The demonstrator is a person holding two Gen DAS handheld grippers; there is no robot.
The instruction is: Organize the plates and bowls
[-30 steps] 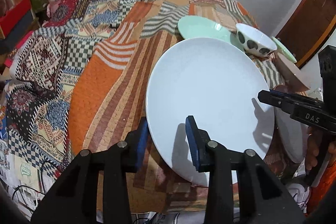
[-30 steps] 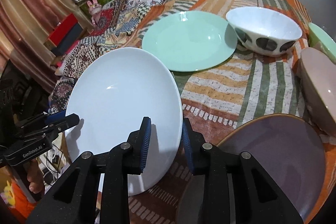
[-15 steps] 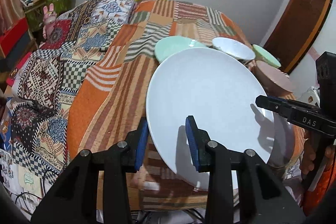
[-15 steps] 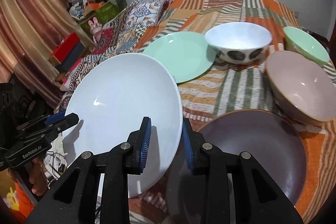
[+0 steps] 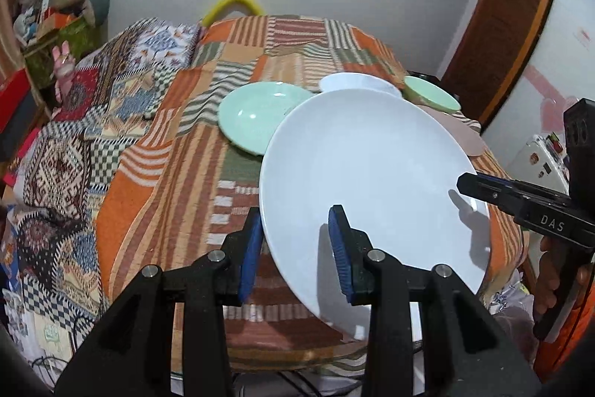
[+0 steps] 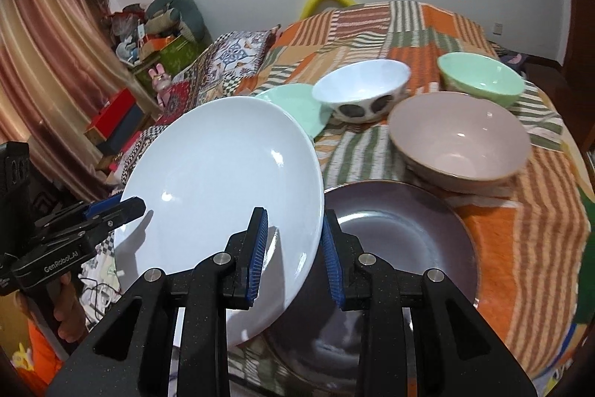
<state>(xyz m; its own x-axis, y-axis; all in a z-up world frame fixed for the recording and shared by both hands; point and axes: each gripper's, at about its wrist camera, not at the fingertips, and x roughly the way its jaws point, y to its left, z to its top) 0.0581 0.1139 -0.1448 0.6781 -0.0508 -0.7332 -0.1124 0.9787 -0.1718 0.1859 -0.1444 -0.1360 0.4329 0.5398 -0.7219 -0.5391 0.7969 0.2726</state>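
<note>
Left wrist view: white plate (image 5: 368,173) held off the table, rim between the left gripper (image 5: 295,248) pads, which clamp its near-left edge; right gripper (image 5: 479,186) grips the opposite rim, fingers closed on it. Vs 1 s ago: plate now higher and tilted more, camera pulled up and back, so more wall and a door frame show. Judged: lift phase done, plate in transit to a stack spot. Behind plate: mint plate (image 5: 260,114) on patchwork cloth (image 5: 156,196); white bowl (image 5: 357,82) and mint bowl (image 5: 431,95) partly hidden; pink bowl barely visible at plate's right edge. Right wrist view: same white plate (image 6: 223,181) clamped at its right rim by right gripper (image 6: 293,248); left gripper (image 6: 122,207) on far-left rim. Only this view shows the purple plate (image 6: 401,248) lying flat just below/right of white plate; likely drop target, unconfirmed. Also shows pink bowl (image 6: 461,140), spotted white bowl (image 6: 360,92), mint bowl (image 6: 479,80) in full; mint plate (image 6: 297,103) mostly hidden. Left view alone shows the near table edge and the door.
</note>
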